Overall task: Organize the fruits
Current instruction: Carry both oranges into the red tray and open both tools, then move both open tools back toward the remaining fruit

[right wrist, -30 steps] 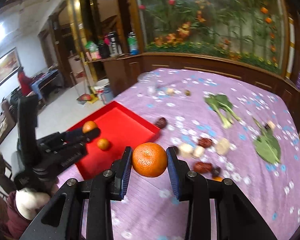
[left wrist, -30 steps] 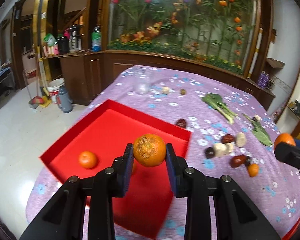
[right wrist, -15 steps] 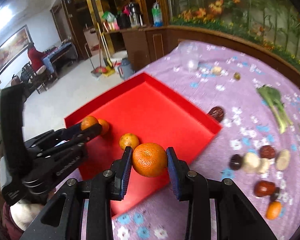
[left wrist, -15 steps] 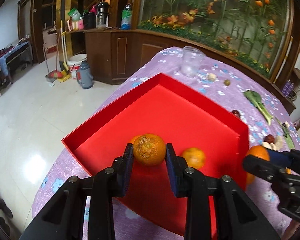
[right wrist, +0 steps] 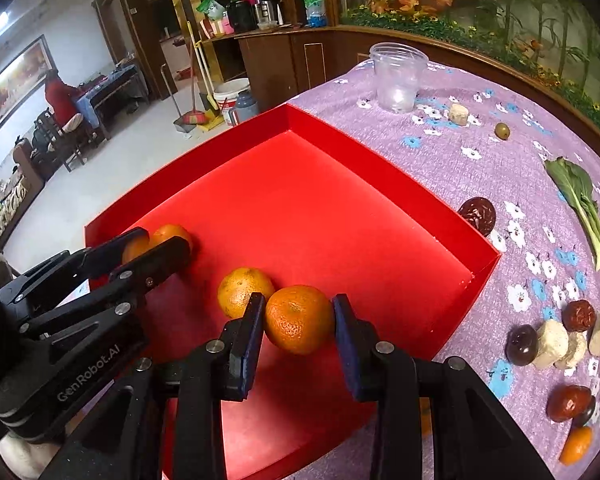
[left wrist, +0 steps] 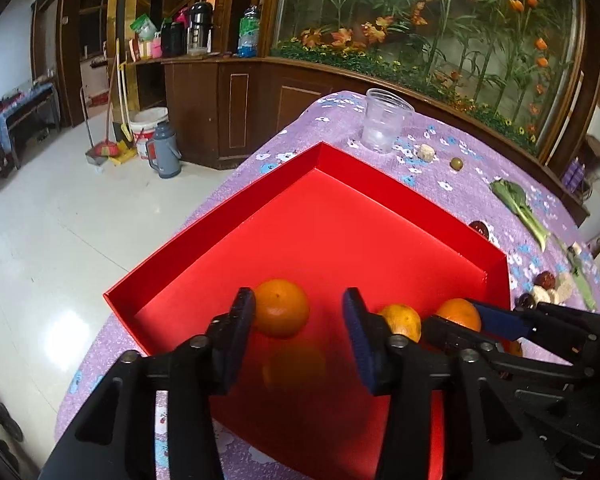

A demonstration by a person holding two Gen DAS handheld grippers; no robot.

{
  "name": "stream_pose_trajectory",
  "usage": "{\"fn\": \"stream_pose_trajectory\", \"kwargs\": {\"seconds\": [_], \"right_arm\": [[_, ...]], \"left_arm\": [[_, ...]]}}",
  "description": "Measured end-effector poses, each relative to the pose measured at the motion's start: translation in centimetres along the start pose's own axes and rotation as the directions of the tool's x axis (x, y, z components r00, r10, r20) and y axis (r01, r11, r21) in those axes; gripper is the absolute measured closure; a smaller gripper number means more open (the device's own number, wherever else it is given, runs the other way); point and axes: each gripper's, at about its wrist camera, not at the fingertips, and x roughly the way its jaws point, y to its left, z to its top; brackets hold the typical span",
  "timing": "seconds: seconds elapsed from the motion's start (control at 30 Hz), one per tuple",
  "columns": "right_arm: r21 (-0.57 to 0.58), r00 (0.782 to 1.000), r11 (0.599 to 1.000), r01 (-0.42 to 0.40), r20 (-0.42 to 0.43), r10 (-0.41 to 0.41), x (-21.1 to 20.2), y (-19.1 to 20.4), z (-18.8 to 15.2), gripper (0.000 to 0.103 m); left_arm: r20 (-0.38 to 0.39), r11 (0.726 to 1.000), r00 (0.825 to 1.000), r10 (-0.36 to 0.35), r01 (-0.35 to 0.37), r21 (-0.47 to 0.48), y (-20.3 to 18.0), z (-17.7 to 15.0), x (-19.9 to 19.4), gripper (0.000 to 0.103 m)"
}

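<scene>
Dimpled round orange (right wrist: 298,319) sits clamped in right gripper (right wrist: 299,322) jaws; left gripper (left wrist: 299,322) jaws gape empty over glossy red tray (left wrist: 332,216).

hand-held gripper (right wrist: 300,330) clamping orange (right wrist: 298,319), red tray (right wrist: 340,216)

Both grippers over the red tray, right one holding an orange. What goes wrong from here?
1. The right gripper holds its orange almost against a loose orange in the red tray; releasing here may knock that one rolling.
2. The left gripper is open with a blurred orange below it, likely moving; it might roll into the right gripper's path.
3. Both grippers crowd the tray's near end, so they may collide on retreat.
</scene>
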Motion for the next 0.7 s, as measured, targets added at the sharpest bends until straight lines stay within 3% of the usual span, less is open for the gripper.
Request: {"fn": "stream_pose_trajectory", "kwargs": {"seconds": [0.1,0.27,0.43,0.7], "right_arm": [[-0.004,1.0,1.0,-0.001,0.007,0.001,0.0,0.1,0.1,0.064],[-0.027,0.999,1.0,-0.003,0.054,0.005,-1.3,0.9,0.1,0.045],[-0.042,0.994,0.999,0.0,0.112,0.005,-3.8,1.1,-0.2,0.044],[0.076,0.984,0.997,-0.01,0.176,-0.004,-8.0,-2.3,-2.3,0.044]], "left_arm": [[-0.003,0.999,1.0,-0.029,0.029,-0.029,0.4,0.2,-0.1,0.051],[0.029,0.994,0.998,-0.049,0.052,-0.1,1.6,0.7,-1.3,0.045],[0.056,0.99,0.998,-0.038,0.045,-0.136,2.0,0.9,-2.8,0.04],[0.088,0.995,0.995,-0.04,0.048,-0.09,-0.2,1.0,-5.3,0.04]]}}
